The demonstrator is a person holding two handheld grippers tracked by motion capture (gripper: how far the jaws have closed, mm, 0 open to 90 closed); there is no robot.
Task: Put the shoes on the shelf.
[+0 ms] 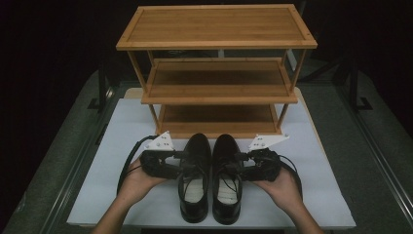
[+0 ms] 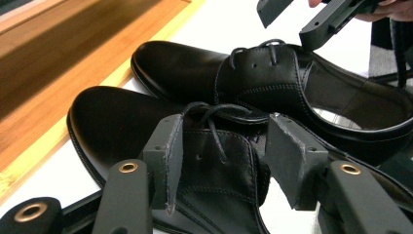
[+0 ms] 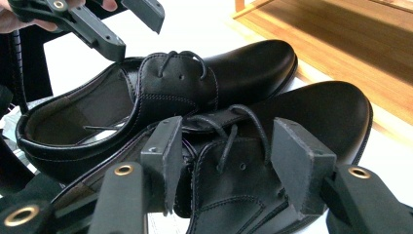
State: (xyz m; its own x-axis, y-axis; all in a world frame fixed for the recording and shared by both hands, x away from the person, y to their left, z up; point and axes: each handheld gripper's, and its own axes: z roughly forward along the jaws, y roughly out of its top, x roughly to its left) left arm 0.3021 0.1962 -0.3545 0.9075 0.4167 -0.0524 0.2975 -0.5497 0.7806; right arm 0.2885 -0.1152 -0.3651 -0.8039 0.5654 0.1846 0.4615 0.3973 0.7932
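Bare three-tier rack [image 1: 216, 87]; black shoes [image 1: 210, 175] on white mat [image 1: 97, 185]

Wooden rack [image 1: 216, 73] blocks beyond shoes [image 1: 211, 170]; white mat [image 1: 97, 185] sides free.

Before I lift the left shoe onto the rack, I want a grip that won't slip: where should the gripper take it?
Grip the left shoe at its laced upper wall beside the opening, coming from its outer left side; that edge is thin and stands up, so likely fits between the left gripper's jaws.

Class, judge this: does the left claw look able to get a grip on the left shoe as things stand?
Probably yes: the left claw stands open right over the laced flap of the left shoe, with nothing between them.
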